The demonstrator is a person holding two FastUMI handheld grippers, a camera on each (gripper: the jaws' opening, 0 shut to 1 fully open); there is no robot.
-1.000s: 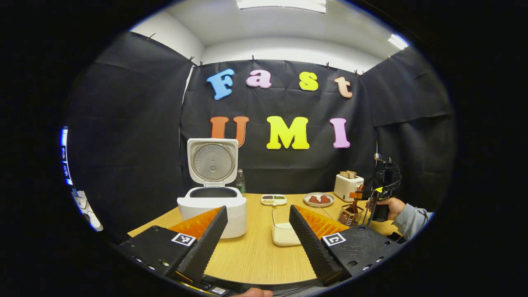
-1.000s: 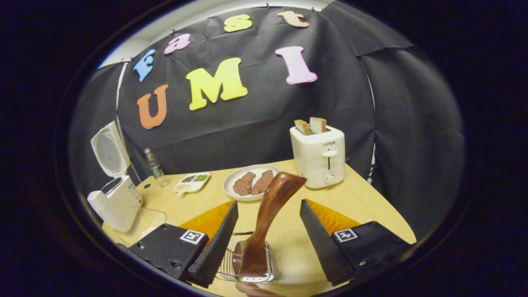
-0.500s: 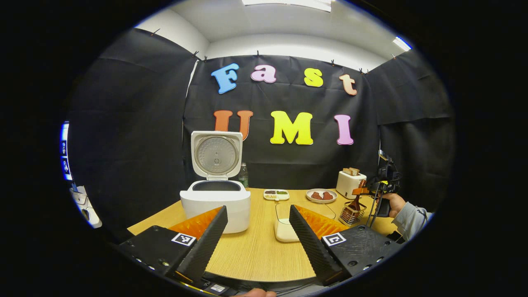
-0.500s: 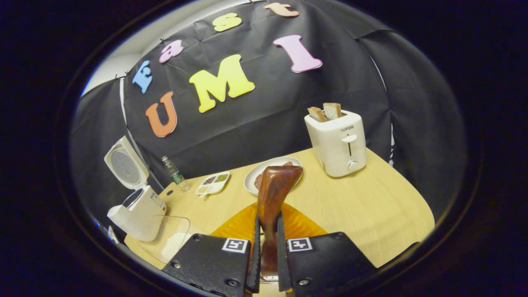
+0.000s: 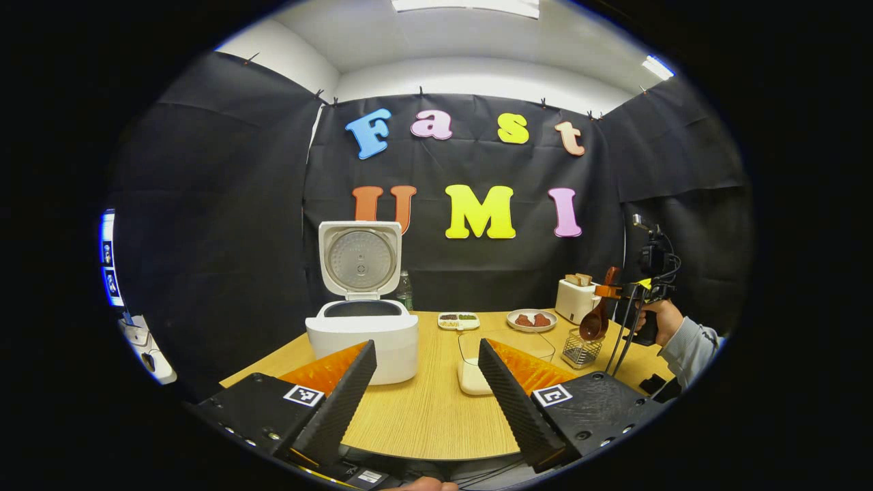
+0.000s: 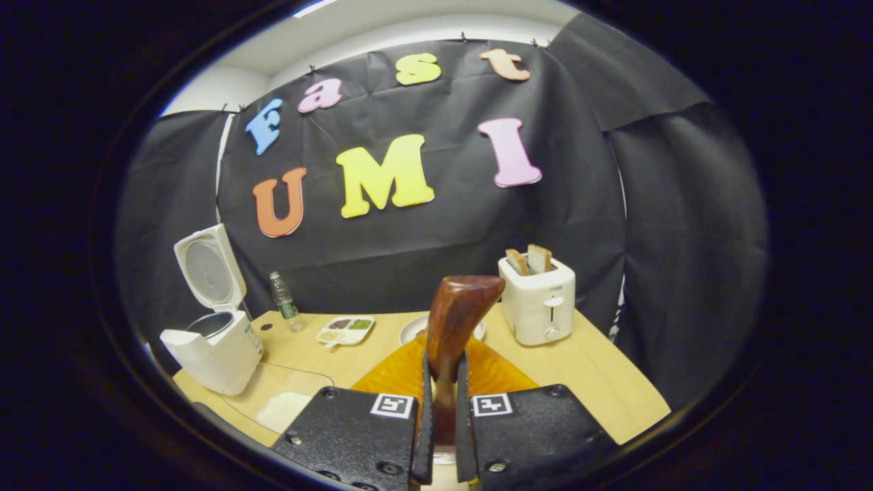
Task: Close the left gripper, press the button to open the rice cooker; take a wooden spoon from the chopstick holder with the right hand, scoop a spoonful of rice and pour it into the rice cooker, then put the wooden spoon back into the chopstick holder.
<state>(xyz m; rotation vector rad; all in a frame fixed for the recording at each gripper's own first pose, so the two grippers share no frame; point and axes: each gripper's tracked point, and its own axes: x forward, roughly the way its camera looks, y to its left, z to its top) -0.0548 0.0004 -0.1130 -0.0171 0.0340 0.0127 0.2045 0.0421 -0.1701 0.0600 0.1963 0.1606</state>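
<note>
The right gripper [image 6: 440, 436] fingers pinch the wooden spoon [image 6: 453, 327] handle; the left gripper [image 5: 426, 395] fingers are spread. A slack pinch could let the spoon pivot between the fingers, spilling rice short of the rice cooker [image 5: 361, 334].

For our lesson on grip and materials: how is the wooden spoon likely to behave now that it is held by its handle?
The wooden spoon looks solid, so probably stiff. The right tool pinches only its narrow handle, with the bowl hanging free, so it may swivel. Its glossy surface could be slippery.
</note>
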